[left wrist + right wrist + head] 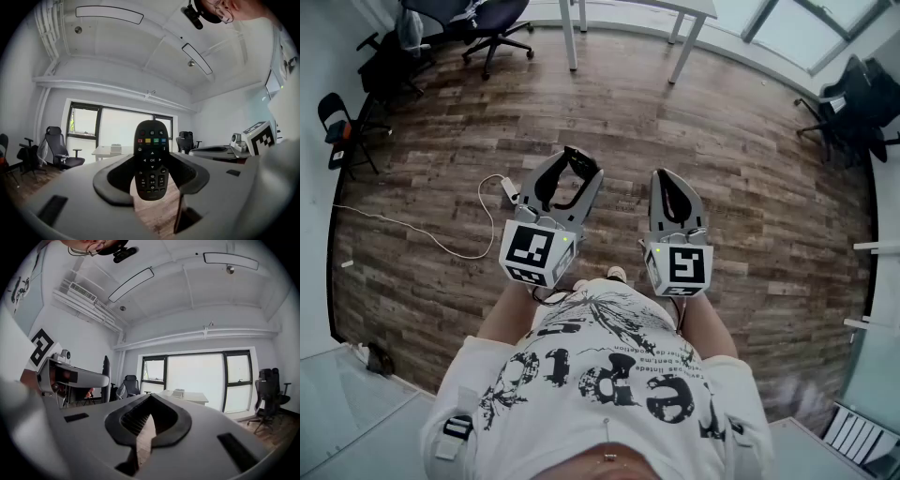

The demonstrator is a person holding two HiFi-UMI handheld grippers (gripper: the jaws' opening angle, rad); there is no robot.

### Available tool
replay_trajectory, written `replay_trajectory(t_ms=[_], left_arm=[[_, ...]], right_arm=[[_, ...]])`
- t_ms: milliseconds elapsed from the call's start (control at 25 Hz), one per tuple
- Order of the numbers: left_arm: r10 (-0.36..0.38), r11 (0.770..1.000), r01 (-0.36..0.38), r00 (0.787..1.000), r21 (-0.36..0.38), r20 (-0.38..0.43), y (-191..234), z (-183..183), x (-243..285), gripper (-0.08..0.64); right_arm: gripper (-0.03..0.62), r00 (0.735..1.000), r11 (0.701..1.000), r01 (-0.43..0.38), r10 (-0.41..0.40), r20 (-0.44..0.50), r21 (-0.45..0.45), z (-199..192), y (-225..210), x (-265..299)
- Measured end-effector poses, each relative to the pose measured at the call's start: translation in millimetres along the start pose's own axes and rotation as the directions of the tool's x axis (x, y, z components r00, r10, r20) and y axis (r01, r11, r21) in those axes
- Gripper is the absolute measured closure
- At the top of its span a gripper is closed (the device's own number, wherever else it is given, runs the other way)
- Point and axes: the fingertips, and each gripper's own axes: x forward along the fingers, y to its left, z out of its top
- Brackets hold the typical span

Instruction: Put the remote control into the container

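A black remote control (151, 159) with coloured buttons stands upright between the jaws of my left gripper (151, 176), which is shut on its lower half. In the head view the left gripper (567, 178) is held out in front of the person's chest, above the wooden floor, with the remote (551, 187) dark between its jaws. Beside it on the right, my right gripper (671, 187) is at the same height. In its own view the right gripper (150, 401) is shut, its tips meeting with nothing between them. I see no container in any view.
Both grippers point across an office room. Office chairs (492, 23) stand at the far left and more chairs (853, 117) at the right. White table legs (572, 37) are ahead. A white cable with a power strip (492, 197) lies on the floor, left of the grippers.
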Motion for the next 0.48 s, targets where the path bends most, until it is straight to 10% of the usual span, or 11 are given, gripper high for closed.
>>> replay_trajectory(t_ms=[480], left_arm=[[0.022,1.0,-0.022,1.0,0.005,-0.02,-3.0,-8.6,6.7,0.327]], right_arm=[[0.591,1.0,1.0,-0.014,0.014,0.001,0.023,-8.9,-3.7,5.3]])
